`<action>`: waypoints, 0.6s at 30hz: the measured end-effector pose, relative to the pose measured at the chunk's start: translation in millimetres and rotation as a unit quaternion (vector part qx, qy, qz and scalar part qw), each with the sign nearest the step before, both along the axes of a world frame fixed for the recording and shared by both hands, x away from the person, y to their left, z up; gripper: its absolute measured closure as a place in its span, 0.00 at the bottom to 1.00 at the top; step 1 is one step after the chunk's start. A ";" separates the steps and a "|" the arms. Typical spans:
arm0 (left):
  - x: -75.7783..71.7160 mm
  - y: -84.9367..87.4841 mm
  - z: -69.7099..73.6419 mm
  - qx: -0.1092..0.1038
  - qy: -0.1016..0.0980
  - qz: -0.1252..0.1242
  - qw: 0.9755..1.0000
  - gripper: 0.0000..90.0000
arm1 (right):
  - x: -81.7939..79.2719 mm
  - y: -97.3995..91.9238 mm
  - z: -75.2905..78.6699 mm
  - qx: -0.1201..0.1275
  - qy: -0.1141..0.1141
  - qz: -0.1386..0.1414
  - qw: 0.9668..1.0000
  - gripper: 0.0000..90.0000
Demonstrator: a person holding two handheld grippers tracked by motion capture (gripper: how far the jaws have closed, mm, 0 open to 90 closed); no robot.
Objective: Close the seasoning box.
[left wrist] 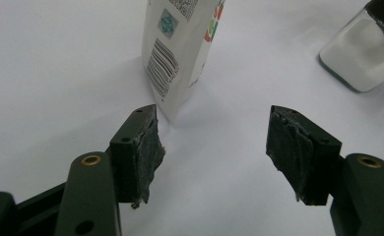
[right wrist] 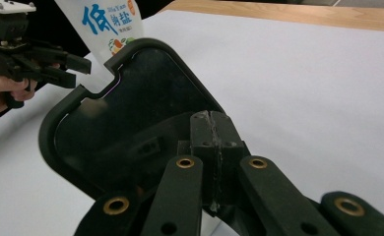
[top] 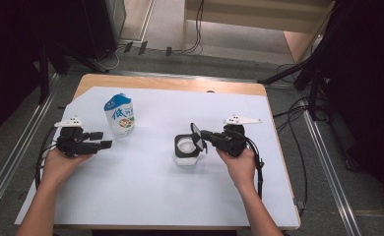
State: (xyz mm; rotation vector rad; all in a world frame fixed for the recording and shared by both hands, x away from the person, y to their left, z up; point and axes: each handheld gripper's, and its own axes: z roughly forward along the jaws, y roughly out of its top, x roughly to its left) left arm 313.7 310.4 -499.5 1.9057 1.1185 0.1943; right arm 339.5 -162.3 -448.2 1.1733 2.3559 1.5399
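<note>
A white salt pouch (top: 120,114) with blue characters stands upright at the back left of the white sheet (top: 145,191). My left gripper (top: 104,140) lies just left of it, open with nothing between its pads (left wrist: 141,147); the pouch (left wrist: 177,49) is just ahead of them. A square glass jar (top: 186,150) holding white powder stands mid-table. Its black lid (top: 196,136) is tipped up on edge above the jar's right side. My right gripper (top: 207,135) comes in from the right, shut on the lid's edge. In the right gripper view the lid (right wrist: 126,113) spreads left of the pressed-together jaws (right wrist: 212,132).
The sheet covers a wooden table (top: 180,83) whose bare strip shows along the far edge. Cables trail from both grippers off the table's sides. The jar (left wrist: 362,54) sits at the upper right of the left gripper view. The left gripper (right wrist: 42,59) shows beside the pouch (right wrist: 112,24).
</note>
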 end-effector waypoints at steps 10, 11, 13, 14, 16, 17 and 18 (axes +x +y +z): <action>0.2 -0.6 -0.4 0.001 0.001 -0.001 1.000 0.42 | -1.3 7.8 -2.4 -0.015 0.000 0.010 1.000 0.99; 0.3 -0.8 -0.5 0.002 0.001 -0.002 1.000 0.42 | -0.7 7.1 -2.7 -0.016 -0.002 0.010 1.000 0.96; 0.4 -1.3 -0.7 0.001 0.001 -0.003 1.000 0.42 | 0.8 5.1 -3.9 -0.018 -0.003 0.009 1.000 0.90; 0.4 -1.3 -0.6 0.001 0.002 -0.004 1.000 0.42 | 1.1 3.6 -4.4 -0.019 -0.002 0.005 1.000 0.88; 0.3 -1.3 -0.4 0.003 0.000 -0.002 1.000 0.41 | 2.7 0.0 -5.6 -0.021 -0.005 -0.001 1.000 0.83; 0.4 -1.2 -0.5 0.002 0.000 -0.003 1.000 0.41 | 3.2 -2.1 -5.6 -0.020 -0.003 -0.005 1.000 0.81; 0.4 -1.0 -0.5 0.003 0.000 -0.002 1.000 0.41 | 3.9 -4.4 -5.7 -0.020 -0.005 -0.008 1.000 0.79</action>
